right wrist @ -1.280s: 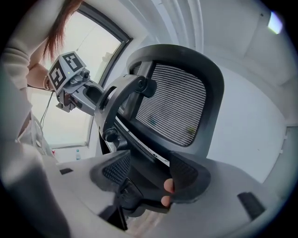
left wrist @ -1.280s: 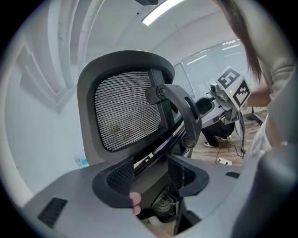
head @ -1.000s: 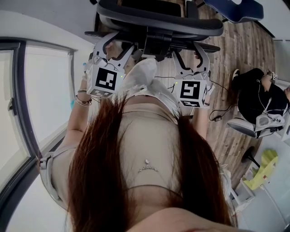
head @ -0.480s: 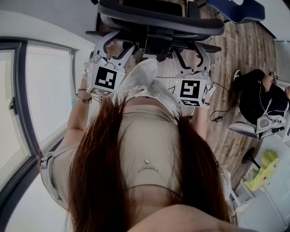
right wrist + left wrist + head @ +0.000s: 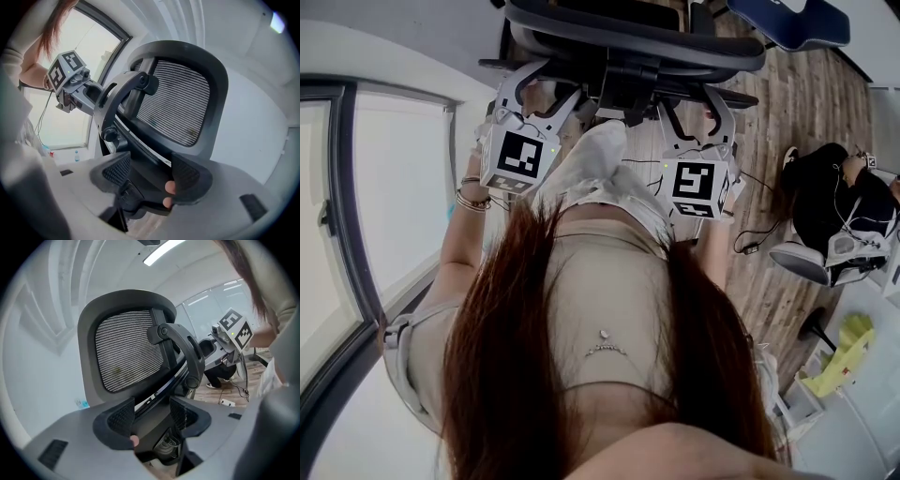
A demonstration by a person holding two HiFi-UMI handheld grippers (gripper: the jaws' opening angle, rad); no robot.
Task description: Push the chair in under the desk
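Observation:
A black office chair (image 5: 628, 37) with a mesh backrest (image 5: 129, 352) stands right in front of me, at the top of the head view. My left gripper (image 5: 546, 94) reaches to the left side of the chair's back. Its jaws are opening, and the dark lower frame of the backrest lies between them (image 5: 152, 416) without either pad visibly pressing on it. On the right side my right gripper (image 5: 691, 108) straddles the same frame (image 5: 151, 173), its jaws wide apart. No desk shows in any view.
A white wall and a dark window frame (image 5: 342, 234) run along the left. To the right on the wooden floor (image 5: 787, 103) are a seated person in black (image 5: 834, 206) and a trailing cable (image 5: 750, 239). A dark blue seat (image 5: 787, 19) is behind the chair.
Both grippers and the chair have edged slightly away from me. The left gripper has risen a little in the head view.

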